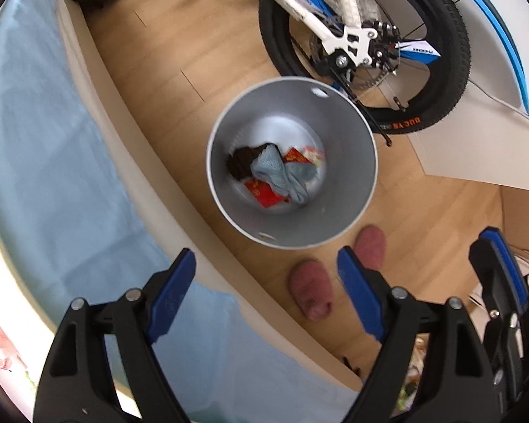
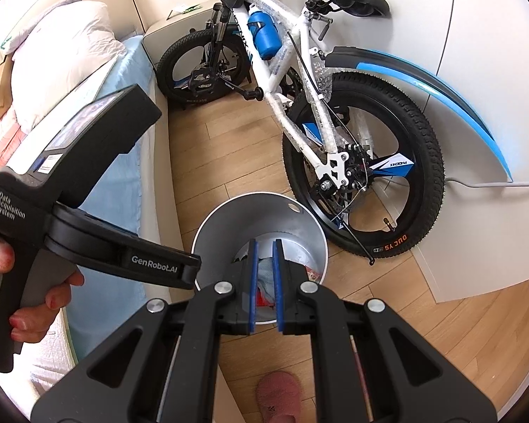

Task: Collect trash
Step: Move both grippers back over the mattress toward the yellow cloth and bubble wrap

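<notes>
A grey round trash bin [image 1: 349, 162] stands on the wood floor beside the bed. Inside lie a light blue cloth [image 1: 277, 172], red packets [image 1: 264, 194] and a dark brown wrapper [image 1: 241, 162]. My left gripper [image 1: 264, 271] is open and empty, held above the bin's near rim. My right gripper [image 2: 264, 257] hangs over the bin [image 2: 306, 236], its blue pads [image 2: 253, 282] close together with a narrow gap and nothing between them. The right gripper also shows at the right edge of the left wrist view [image 1: 504, 275].
A white and blue child's bicycle [image 2: 299, 81] leans against the white wardrobe [image 2: 493, 70] just beyond the bin. The bed with a light blue sheet [image 1: 46, 162] runs along the left. Pink slippers [image 1: 310, 289] are on the floor near the bin.
</notes>
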`<state>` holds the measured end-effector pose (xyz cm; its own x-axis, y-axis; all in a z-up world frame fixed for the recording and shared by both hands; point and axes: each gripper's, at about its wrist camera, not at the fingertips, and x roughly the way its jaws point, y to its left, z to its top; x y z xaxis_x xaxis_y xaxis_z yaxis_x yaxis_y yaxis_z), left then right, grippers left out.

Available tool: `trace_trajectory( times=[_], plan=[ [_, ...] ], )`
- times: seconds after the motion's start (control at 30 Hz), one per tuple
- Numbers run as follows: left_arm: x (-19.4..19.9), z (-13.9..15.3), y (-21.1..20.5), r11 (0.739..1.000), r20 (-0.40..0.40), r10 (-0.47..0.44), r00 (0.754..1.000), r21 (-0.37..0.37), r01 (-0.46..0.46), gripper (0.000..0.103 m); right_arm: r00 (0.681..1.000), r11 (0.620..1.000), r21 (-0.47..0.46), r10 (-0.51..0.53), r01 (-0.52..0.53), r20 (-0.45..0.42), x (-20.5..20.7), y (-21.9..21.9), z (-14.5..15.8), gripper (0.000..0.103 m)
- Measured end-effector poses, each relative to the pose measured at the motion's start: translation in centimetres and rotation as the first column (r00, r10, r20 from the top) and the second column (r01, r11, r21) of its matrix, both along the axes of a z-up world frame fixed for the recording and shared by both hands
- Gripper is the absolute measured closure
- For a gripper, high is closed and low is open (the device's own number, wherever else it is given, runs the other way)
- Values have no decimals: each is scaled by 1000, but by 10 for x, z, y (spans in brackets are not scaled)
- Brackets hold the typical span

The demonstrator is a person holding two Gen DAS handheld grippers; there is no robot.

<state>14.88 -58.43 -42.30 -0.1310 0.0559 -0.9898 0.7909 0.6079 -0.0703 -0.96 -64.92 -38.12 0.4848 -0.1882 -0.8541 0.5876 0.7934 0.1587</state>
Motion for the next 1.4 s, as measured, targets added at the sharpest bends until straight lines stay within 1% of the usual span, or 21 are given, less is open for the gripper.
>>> trace_trajectory(
  times=[0.1, 0.17, 0.33, 0.4, 0.53, 0.57, 0.7, 0.8, 0.87, 1.0, 1.17, 1.3, 1.4],
  plan=[
    [1, 5, 4, 1000, -11, 9, 1000, -17, -9, 21, 1000, 1000, -3, 1, -1, 2, -1, 3, 5, 96],
    [-1, 12, 8, 999, 8, 9, 1000, -35, -9, 21, 1000, 1000, -4, 2, -2, 5, -2, 6, 10, 96],
    [-11, 35, 19, 993, 82, -8, 997, -113, 17, 21, 1000, 1000, -24, -3, 3, 6, -8, 14, 29, 96],
    [-19, 48, 26, 990, 138, -26, 990, -134, 45, 21, 1000, 1000, -31, -6, 6, 6, -11, 18, 39, 96],
    [-34, 74, 42, 979, 206, -38, 978, -191, 78, 21, 1000, 999, -34, -3, 3, 4, -18, 30, 59, 95],
    [-38, 80, 47, 975, 216, -36, 976, -209, 82, 21, 1000, 999, -37, 1, -1, 5, -20, 35, 65, 94],
    [-49, 108, 75, 957, 254, -13, 967, -277, 85, 21, 1000, 999, -49, 14, -14, 16, -26, 57, 86, 83],
    [-57, 125, 95, 950, 286, 10, 958, -301, 80, 21, 999, 997, -61, 41, -39, 22, -27, 79, 101, 82],
    [-60, 138, 114, 948, 314, 34, 949, -310, 68, 21, 998, 996, -68, 64, -62, 26, -27, 97, 112, 81],
    [-61, 159, 160, 940, 339, 110, 934, -340, 12, 21, 991, 989, -87, 125, -121, 39, -22, 139, 131, 77],
    [-56, 178, 233, 932, 376, 203, 904, -357, -61, 21, 974, 971, -105, 220, -213, 55, -6, 200, 151, 77],
    [-48, 192, 302, 925, 418, 282, 864, -358, -129, 21, 950, 949, -110, 305, -296, 70, 11, 257, 164, 77],
    [-41, 200, 360, 912, 444, 355, 823, -356, -202, 21, 925, 926, -109, 371, -362, 80, 25, 302, 170, 77]
  ],
)
